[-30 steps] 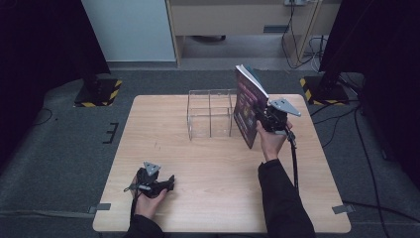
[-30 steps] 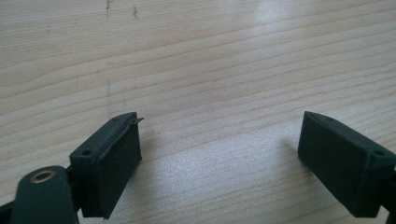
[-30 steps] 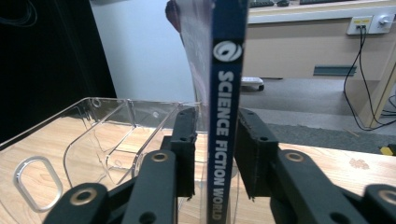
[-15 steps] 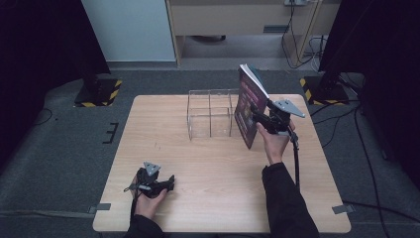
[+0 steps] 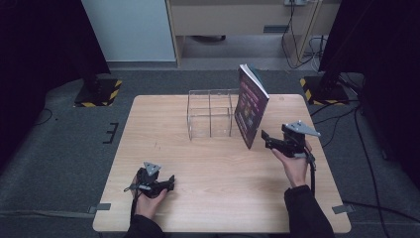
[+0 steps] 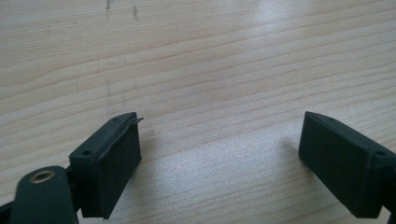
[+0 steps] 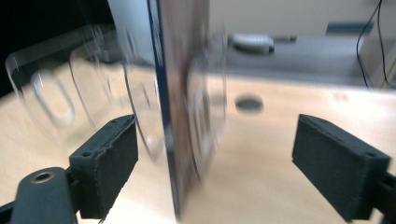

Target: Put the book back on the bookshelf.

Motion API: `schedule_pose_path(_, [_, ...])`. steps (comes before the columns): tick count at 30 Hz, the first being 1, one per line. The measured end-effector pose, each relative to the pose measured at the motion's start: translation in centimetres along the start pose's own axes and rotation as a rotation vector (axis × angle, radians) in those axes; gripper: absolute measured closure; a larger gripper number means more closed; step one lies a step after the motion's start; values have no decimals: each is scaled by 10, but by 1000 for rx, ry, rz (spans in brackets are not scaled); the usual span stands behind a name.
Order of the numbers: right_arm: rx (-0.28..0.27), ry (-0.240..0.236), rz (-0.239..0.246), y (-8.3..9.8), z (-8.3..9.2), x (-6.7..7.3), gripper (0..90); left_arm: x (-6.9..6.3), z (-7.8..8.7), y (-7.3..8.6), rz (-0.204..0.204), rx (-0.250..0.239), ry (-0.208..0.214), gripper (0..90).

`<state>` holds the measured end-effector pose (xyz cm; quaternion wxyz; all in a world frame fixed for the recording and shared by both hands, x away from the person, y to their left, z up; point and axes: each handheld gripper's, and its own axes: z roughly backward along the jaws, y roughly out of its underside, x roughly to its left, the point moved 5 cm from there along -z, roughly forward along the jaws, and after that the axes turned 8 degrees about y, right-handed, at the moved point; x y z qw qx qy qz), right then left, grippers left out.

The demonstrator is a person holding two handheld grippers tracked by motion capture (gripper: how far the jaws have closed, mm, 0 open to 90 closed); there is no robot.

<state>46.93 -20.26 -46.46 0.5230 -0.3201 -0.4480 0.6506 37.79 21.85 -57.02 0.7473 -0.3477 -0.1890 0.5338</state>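
Observation:
A dark purple book stands on edge on the wooden table, tilted against the right side of a clear acrylic rack. My right gripper hovers just right of the book, apart from it, jaws pointing at it. Its jaws have just been opening and are now wide. In the right gripper view, the gripper faces the blurred book edge-on, farther off, with neither pad touching it; the rack shows at left. My left gripper rests near the front left, open over bare wood.
Black stands with yellow-striped bases sit on the floor behind the table at left and right. Cables trail near a cabinet at the back. A small round hole marks the table's far right part.
My right gripper has let go of the book, opened and drawn back to the right and lower. The book stays leaning on the rack. The left gripper has not moved.

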Motion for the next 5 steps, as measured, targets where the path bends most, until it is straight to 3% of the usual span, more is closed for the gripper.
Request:
schedule_pose_path(1, [0, 0, 0, 0, 0, 0, 131, 0, 0, 0, -1, 1, 0, 116])
schedule_pose_path(2, [59, 7, 27, 18, 5, -6, 121, 0, 0, 0, -1, 1, 0, 116])
schedule_pose_path(3, [59, 7, 27, 18, 5, -6, 121, 0, 0, 0, -1, 1, 0, 116])
schedule_pose_path(4, [105, 16, 47, 37, 9, -12, 120, 0, 0, 0, -1, 1, 0, 116])
schedule_pose_path(5, [105, 16, 47, 37, 9, -12, 120, 0, 0, 0, -1, 1, 0, 116])
